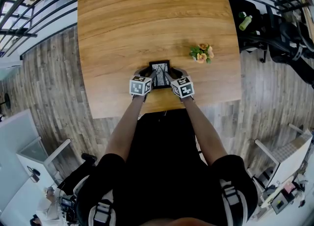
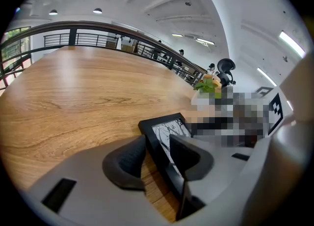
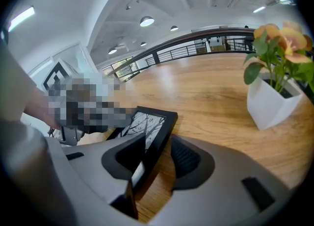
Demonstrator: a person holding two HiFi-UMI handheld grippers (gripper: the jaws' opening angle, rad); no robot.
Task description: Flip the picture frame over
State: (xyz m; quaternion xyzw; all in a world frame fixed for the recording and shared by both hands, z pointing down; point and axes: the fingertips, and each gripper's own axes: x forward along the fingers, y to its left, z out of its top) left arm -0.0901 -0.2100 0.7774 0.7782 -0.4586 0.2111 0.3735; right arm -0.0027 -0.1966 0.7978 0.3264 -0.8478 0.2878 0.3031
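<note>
A small black picture frame (image 1: 160, 68) lies face up near the front edge of the wooden table (image 1: 147, 14), its tree picture showing. My left gripper (image 1: 149, 75) straddles its left edge and my right gripper (image 1: 170, 76) its right edge. In the left gripper view the frame (image 2: 167, 129) runs between the jaws of the left gripper (image 2: 157, 157), with bare wood showing between the outer pad and the frame. In the right gripper view the frame (image 3: 149, 124) likewise sits between the jaws of the right gripper (image 3: 156, 160), with a gap at the outer pad. Both stand open.
A small potted flower (image 1: 201, 53) in a white pot (image 3: 272, 105) stands to the right of the frame. Railings (image 1: 29, 9) run along the far sides, and chairs with a green bottle (image 1: 245, 22) stand off the table's right corner.
</note>
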